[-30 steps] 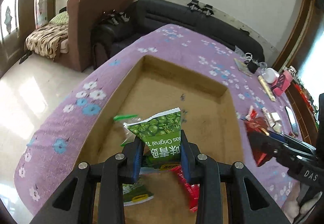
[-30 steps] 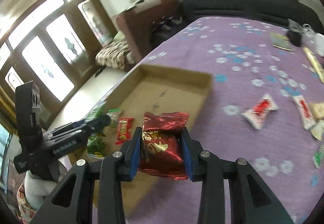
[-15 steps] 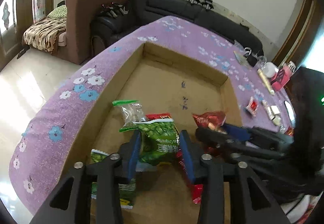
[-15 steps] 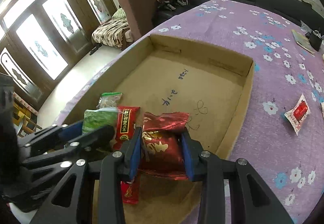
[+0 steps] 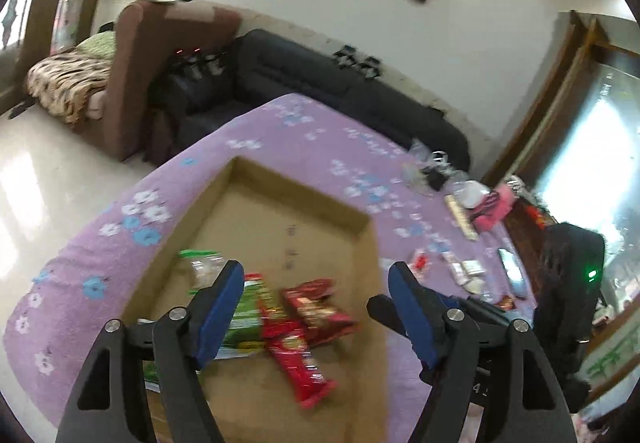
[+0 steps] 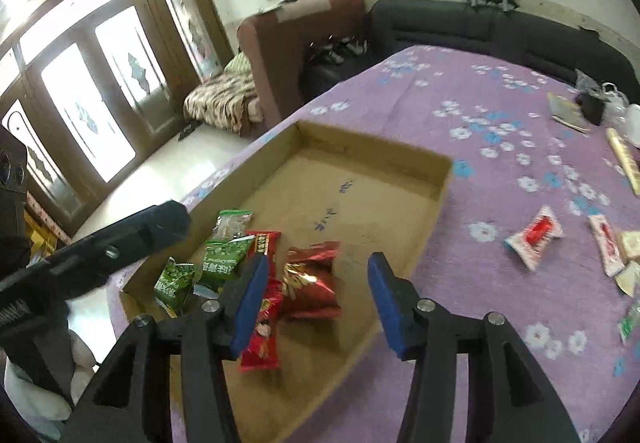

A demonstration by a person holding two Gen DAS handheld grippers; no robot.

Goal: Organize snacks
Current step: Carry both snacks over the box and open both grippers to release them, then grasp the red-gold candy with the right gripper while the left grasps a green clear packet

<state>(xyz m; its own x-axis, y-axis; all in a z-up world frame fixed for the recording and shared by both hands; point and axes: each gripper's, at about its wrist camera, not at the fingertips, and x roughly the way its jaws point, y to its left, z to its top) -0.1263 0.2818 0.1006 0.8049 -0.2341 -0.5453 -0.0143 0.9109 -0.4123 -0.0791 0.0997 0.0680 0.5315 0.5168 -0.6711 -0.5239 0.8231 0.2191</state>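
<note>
**Over the cardboard tray, both grippers let go**

Above the cardboard tray, the left gripper and right gripper have just been opening, jaws apart and empty. The green pea packet and red foil packet lie inside on the tray floor.

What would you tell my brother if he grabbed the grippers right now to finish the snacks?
Left gripper: open, nothing held; its jaws have just been opening.
Right gripper: open, nothing held; its jaws have just been opening too.
Done: the green pea packet and the dark red foil packet lie in the cardboard box with a few other snacks.
Left: the loose snacks on the purple tablecloth, such as the red-and-white packet, still need boxing.
</note>
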